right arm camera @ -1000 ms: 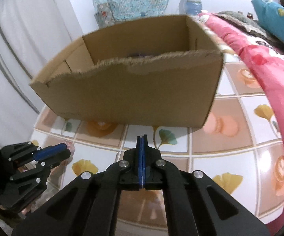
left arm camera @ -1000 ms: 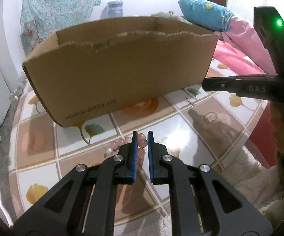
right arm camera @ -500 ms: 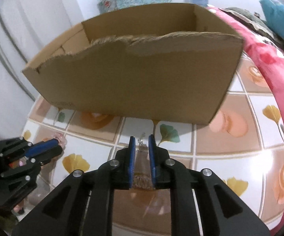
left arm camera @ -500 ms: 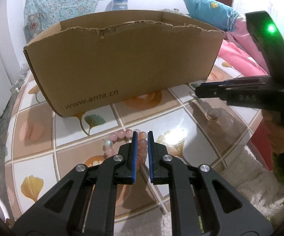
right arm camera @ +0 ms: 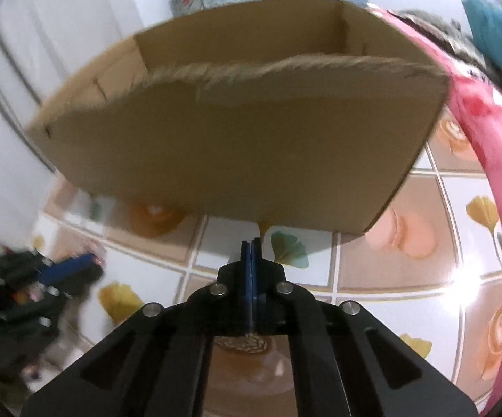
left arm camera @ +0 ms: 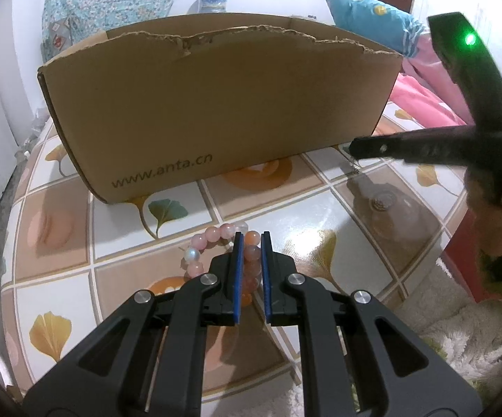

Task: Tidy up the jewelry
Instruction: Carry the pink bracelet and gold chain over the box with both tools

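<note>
A pink bead bracelet [left arm camera: 212,234] lies on the tiled tabletop [left arm camera: 59,243], in front of a brown cardboard box [left arm camera: 216,104]. My left gripper [left arm camera: 250,239] is shut on the bracelet's right side, with beads filling the narrow gap between its blue pads. My right gripper [right arm camera: 251,243] is shut, pads together, close to the box's front wall [right arm camera: 251,139]. In the left wrist view the right gripper [left arm camera: 353,147] shows from the side. A thin chain [left arm camera: 355,165] hangs from its tip, and a small round pendant [left arm camera: 383,204] rests on the table below. The left gripper [right arm camera: 66,271] is a blur at the left.
Pink bedding [right arm camera: 487,132] and a blue pillow [left arm camera: 372,21] lie to the right of the table. A white fluffy rug [left arm camera: 459,340] is at the lower right. A hand [left arm camera: 494,215] in a fuzzy orange sleeve holds the right gripper. The box is open at the top, with a torn rim.
The right gripper's jaws opened around a thin chain, then shut again, and it moved closer to the box. The left gripper stayed on the bracelet.
</note>
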{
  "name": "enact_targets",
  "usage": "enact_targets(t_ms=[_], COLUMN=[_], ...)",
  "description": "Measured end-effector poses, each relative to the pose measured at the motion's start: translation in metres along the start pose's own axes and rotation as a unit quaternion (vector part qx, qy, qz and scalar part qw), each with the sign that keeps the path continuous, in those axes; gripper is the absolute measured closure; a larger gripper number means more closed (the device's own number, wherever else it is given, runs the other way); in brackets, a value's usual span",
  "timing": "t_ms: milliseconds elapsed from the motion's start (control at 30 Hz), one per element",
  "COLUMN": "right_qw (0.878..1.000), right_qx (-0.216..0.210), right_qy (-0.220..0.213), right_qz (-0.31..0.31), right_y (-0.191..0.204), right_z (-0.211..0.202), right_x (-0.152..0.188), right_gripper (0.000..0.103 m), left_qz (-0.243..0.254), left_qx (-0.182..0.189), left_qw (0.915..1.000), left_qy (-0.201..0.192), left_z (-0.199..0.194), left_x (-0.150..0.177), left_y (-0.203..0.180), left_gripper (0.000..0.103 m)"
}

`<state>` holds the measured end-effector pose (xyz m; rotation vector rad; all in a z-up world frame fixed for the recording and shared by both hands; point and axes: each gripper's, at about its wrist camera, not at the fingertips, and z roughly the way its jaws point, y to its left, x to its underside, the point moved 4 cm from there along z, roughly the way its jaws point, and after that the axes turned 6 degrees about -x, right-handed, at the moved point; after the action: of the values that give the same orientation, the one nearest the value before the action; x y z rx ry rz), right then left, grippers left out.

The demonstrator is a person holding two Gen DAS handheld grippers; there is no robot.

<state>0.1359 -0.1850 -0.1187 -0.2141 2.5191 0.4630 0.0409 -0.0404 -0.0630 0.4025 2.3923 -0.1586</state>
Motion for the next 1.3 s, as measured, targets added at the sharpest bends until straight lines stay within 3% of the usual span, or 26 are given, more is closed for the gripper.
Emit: enact_targets(t_ms=[333,633,1000,1167,1300], right_qw=[0.999,0.996,0.982,0.978,0.979], right_qx=[-0.017,-0.024,-0.053,-0.069,-0.08], right_qy=[-0.036,-0.08,-0.18,-0.195,-0.186], right_qz=[0.005,-0.004,0.008,-0.002,-0.006], right_y=[0.015,0.023,0.03,0.031,0.024], right_z=[-0.029,-0.063,-0.116,-0.125,-0.118], right_x=[-0.007,-0.011,-0.048,-0.077,-0.109], right_gripper=[0.102,0.103,0.102,0.102,0.102], left_qz=[-0.001,-0.011,-0.009,0.007,0.019], left_qx=[0.001,-0.001,0.065,0.075,0.062], left_qw=[0.9998,0.9977,0.9869,0.9808,0.9824], left_qy=[-0.021,-0.067,-0.148,-0.18,-0.175], left_z=[-0.014,-0.056,-0.125,-0.134,-0.119], left_x=[0.0,-0.014,-0.081,-0.126,-0.158], left_y=[0.002,0.006,0.008,0.007,0.008], left_gripper=[0.094,0.094,0.094,0.094,0.094])
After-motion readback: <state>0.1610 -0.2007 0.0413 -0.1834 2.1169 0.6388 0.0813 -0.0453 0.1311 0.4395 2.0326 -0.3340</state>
